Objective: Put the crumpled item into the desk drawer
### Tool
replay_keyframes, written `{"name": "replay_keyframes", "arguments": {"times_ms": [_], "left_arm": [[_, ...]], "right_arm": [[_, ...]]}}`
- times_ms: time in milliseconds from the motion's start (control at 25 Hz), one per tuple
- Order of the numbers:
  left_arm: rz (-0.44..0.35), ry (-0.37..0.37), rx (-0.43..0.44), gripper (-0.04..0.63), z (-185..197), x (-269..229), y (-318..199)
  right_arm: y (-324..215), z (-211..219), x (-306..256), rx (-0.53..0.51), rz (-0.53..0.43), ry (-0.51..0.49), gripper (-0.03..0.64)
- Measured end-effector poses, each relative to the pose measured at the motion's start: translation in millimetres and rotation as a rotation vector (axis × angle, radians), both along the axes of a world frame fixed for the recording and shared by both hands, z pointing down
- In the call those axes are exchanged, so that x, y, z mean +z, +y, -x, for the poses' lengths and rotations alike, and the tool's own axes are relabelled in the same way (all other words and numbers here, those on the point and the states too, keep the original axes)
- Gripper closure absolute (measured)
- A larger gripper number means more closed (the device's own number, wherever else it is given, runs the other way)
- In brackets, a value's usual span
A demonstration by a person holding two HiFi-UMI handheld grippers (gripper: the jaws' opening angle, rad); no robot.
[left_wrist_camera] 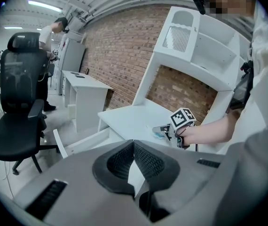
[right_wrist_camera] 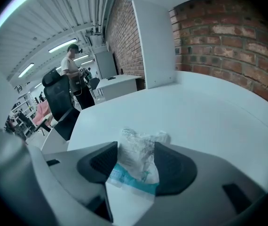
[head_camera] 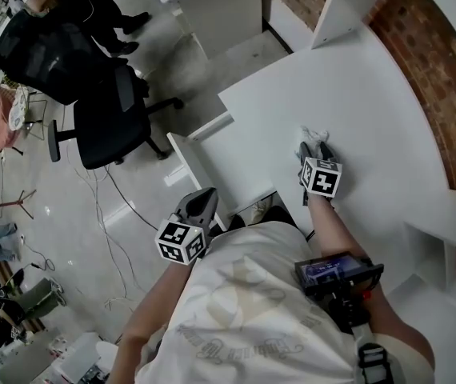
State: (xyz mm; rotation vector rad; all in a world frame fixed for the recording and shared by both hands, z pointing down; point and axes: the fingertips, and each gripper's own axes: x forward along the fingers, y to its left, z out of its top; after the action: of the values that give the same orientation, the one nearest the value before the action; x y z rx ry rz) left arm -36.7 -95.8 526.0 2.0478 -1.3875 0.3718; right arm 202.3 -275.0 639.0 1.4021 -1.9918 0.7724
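The crumpled item [head_camera: 311,137] is a clear plastic wrapper with a teal patch, lying on the white desk [head_camera: 372,86]. My right gripper [head_camera: 314,147] is down at it. In the right gripper view the wrapper [right_wrist_camera: 141,150] lies between the wide-apart jaws of the right gripper [right_wrist_camera: 136,149], which stands open. The desk drawer [head_camera: 200,144] is pulled out at the desk's left side, also seen in the left gripper view [left_wrist_camera: 83,143]. My left gripper [head_camera: 202,201] hovers off the desk's near left corner by the drawer. Its jaws [left_wrist_camera: 134,144] are shut with nothing in them.
A black office chair [head_camera: 106,117] stands on the floor left of the drawer. A person [head_camera: 92,6] stands beyond it. A brick wall [head_camera: 444,78] and a white shelf unit [left_wrist_camera: 204,46] bound the desk's far side. Cables [head_camera: 108,238] lie on the floor.
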Motion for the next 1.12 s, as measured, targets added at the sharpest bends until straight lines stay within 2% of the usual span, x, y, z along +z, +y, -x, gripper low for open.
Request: {"name": "replay_keyframes", "arguments": {"times_ms": [120,440,760,1120], "left_arm": [[0.001,0.001,-0.003,0.574,0.8,0.3,-1.7],[0.002,-0.005,0.0,0.574,7.3,-0.4,-4.3],[-0.014,-0.011,-0.006,0.574,7.7,-2.8,-5.2],[-0.009,-0.01,-0.005,0.575,1.0,-1.4,-4.5]], "right_arm": [[-1.4,3.1,1.5,-0.022,-0.008,0.027,0.378],[-1.3,8.1,-2.1,-0.042,-0.024,0.013,0.433],[3.8,13.8,-11.7,-0.102,-0.063,0.023,0.449],[9.0,30.0,-23.4,-0.168,-0.084,-0.02,0.454]]}}
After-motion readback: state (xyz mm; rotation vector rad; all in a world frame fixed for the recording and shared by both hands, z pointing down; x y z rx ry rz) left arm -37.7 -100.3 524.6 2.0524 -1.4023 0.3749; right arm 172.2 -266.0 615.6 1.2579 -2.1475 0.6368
